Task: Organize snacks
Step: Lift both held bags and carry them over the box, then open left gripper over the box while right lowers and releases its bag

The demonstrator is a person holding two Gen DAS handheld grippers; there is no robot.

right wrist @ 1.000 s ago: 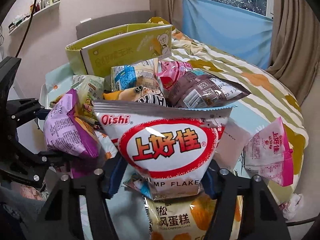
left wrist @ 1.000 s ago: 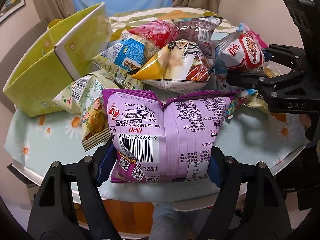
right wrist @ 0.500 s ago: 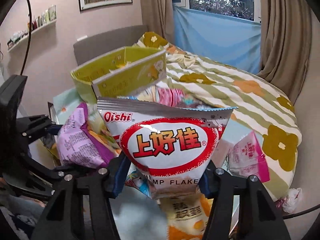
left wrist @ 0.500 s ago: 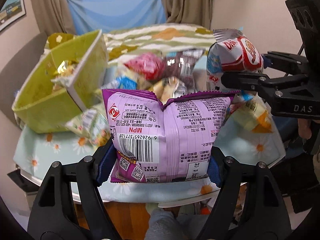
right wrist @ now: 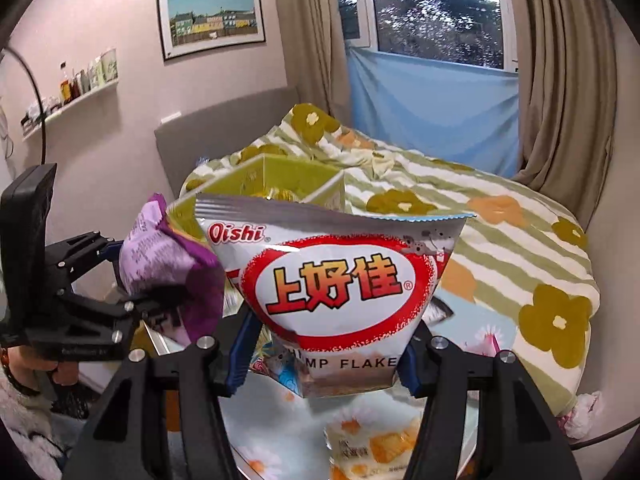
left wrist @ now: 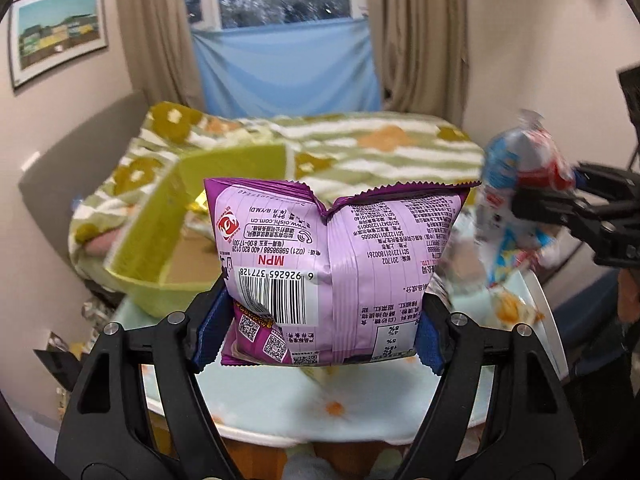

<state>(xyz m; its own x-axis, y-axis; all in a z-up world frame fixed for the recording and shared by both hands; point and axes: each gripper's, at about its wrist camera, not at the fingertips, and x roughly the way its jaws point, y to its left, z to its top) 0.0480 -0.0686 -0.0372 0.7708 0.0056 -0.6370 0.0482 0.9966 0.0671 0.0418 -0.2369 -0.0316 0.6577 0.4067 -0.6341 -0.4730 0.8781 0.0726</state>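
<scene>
My left gripper is shut on a purple snack bag, barcode side toward the camera, held up above the table. My right gripper is shut on a white and red Oishi shrimp flakes bag, also lifted. The yellow-green cardboard box stands open at the table's far left, behind both bags; it also shows in the right wrist view. In the left wrist view the right gripper holds its bag at the right. In the right wrist view the left gripper holds the purple bag.
The round table has a pale daisy-print cloth. Other snack bags lie on it, one orange and white. A bed with a green striped flower blanket lies behind the table. A wall shelf is at the left.
Both grippers have risen with their bags and tilted up. The snack pile has dropped out of sight, and the box's open inside now shows.
</scene>
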